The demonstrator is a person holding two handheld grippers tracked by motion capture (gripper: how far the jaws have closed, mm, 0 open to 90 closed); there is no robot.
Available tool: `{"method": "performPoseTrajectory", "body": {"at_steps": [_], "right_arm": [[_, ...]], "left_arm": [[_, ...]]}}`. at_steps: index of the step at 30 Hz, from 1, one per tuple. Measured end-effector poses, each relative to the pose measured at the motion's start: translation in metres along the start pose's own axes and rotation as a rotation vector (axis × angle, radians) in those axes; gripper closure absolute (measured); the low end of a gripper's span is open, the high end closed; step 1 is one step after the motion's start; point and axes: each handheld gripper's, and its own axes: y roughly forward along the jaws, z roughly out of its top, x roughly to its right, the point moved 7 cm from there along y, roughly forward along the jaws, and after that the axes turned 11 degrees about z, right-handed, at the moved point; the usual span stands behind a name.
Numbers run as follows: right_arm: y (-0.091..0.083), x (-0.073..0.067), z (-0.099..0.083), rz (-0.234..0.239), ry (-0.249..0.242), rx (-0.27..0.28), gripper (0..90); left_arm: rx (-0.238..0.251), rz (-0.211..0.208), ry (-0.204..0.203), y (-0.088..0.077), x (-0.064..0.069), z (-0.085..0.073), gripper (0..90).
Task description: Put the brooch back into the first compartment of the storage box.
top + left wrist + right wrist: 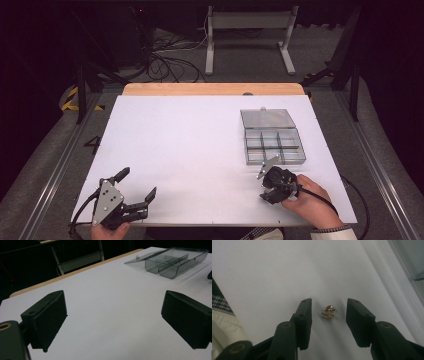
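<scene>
The right gripper (329, 315) pointed down at the white table (190, 150), its two black jaws standing a little apart with a small gold-coloured stud (328, 311) lying on the surface between them; neither pad touched the stud, and a narrow gap showed on each side of it. In the high view the right gripper (272, 187) sat near the table's front right, held by the person's right hand (307, 197), just in front of a clear grey compartment box (275, 145) whose lid (267, 118) lay open flat behind it. The left gripper (135, 187) rested at the front left corner, well apart from the box, its jaws spread wide with nothing but bare table between them in the left gripper view.
</scene>
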Motion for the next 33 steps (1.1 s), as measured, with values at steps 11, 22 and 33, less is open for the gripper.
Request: {"method": "performPoseTrajectory", "body": {"at_steps": [11, 22, 33], "right_arm": [[0.0024, 0.0001, 0.0002, 0.021, 0.008, -0.009, 71.6], [0.0027, 0.0005, 0.0009, 0.013, 0.016, -0.013, 77.9], [0.0027, 0.0003, 0.0009, 0.009, 0.015, -0.010, 78.0]], "left_arm": [[-0.001, -0.005, 0.002, -0.0001, 0.0007, 0.0000, 6.9], [0.000, -0.003, 0.000, -0.0002, 0.0007, 0.0001, 7.0], [0.004, 0.002, 0.008, -0.0003, -0.0002, 0.0006, 7.1]]}}
